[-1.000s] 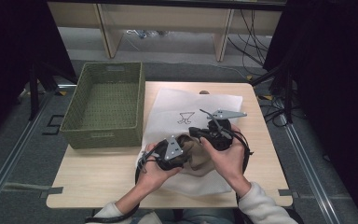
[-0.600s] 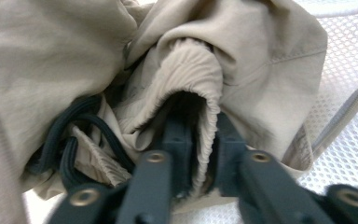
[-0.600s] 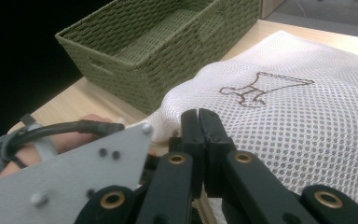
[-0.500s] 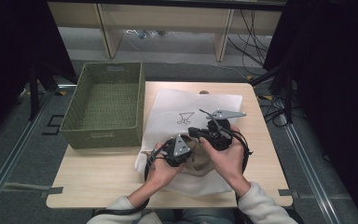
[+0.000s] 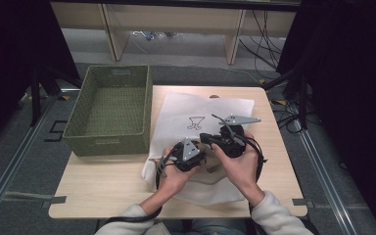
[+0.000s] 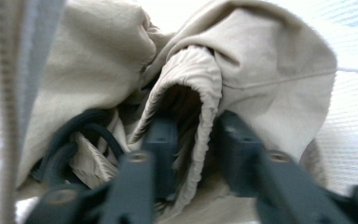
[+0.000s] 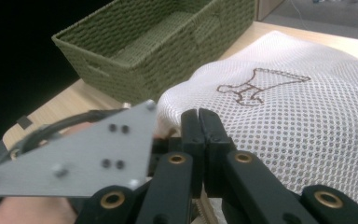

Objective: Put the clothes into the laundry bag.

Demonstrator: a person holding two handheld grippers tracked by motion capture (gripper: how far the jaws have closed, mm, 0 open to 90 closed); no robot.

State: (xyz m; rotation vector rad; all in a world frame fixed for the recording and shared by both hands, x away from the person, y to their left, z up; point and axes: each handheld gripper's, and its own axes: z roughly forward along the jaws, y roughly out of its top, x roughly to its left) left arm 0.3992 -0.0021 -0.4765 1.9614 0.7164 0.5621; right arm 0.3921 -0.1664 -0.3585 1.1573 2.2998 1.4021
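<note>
The right claw (image 7: 200, 122) pinches the mesh bag (image 5: 210, 110) shut-jawed to steady it, while the left claw (image 6: 193, 140), part-open and just widening, straddles the beige cloth's (image 6: 261, 74) elastic hem beside it.

One basket (image 5: 111, 111), one mesh bag (image 5: 196, 110) (two claws).

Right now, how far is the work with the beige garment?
Done: nothing visible; the green basket lies empty. In hand: the beige garment sits bunched on the mesh bag; the jaws of the left gripper, just opening, straddle its elastic hem. Left: stowing the garment, probably.
</note>
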